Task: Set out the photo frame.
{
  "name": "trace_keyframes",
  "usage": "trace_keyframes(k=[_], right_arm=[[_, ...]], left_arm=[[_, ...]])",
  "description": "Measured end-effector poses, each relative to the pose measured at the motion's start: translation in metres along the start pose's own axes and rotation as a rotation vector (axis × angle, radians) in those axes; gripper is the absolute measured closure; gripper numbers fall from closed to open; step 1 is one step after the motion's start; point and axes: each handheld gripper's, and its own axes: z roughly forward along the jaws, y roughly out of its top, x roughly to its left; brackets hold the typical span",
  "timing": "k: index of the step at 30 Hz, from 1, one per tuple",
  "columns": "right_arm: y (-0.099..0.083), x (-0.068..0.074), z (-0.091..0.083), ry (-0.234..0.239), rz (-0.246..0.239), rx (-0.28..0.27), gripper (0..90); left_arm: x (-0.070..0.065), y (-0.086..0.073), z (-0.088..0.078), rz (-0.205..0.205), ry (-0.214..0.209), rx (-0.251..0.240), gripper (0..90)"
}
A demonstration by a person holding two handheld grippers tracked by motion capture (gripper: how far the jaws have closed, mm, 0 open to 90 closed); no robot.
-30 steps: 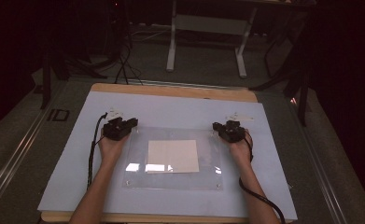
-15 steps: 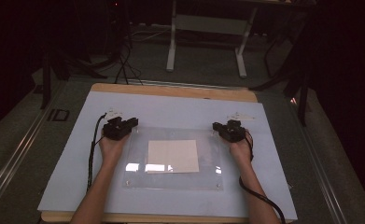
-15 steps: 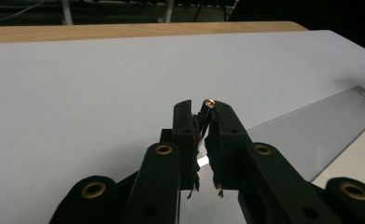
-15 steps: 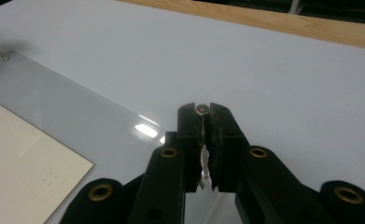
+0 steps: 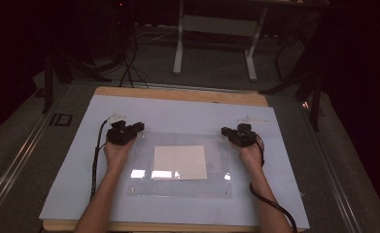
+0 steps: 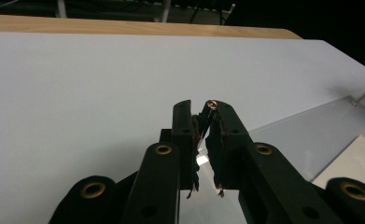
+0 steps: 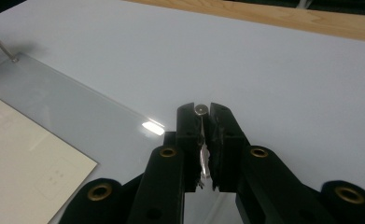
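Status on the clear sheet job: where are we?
Done: cream paper sheet lies under the clear acrylic cover plate on the pale blue table mat. In hand: left tongs and right tongs each look shut on a far corner of the plate, at its small corner fastener. Left: whatever follows; the plate looks still flat.

From where I sit this looks like a lab or test room — dark all round, with one lit wooden table [image 5: 180, 94] under a pale sheet [image 5: 187, 116]. Behind it stand a bare metal desk frame [image 5: 215, 29] and loose cables [image 5: 129, 58] on grey carpet — no homely furnishings.
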Motion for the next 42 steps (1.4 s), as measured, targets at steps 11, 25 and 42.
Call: trace_keyframes(k=[11,25,42], right_arm=[[0.006,-0.006,0.002,0.037,0.066,0.038,82.5],[0.016,-0.016,0.011,0.066,0.116,0.078,83.6],[0.023,-0.025,0.021,0.073,0.178,0.086,85.0]], left_arm=[[0.008,0.004,0.004,-0.05,-0.043,0.034,80.9],[0.017,0.012,0.016,-0.115,-0.069,0.077,81.4],[0.022,0.017,0.032,-0.184,-0.05,0.099,83.4]])
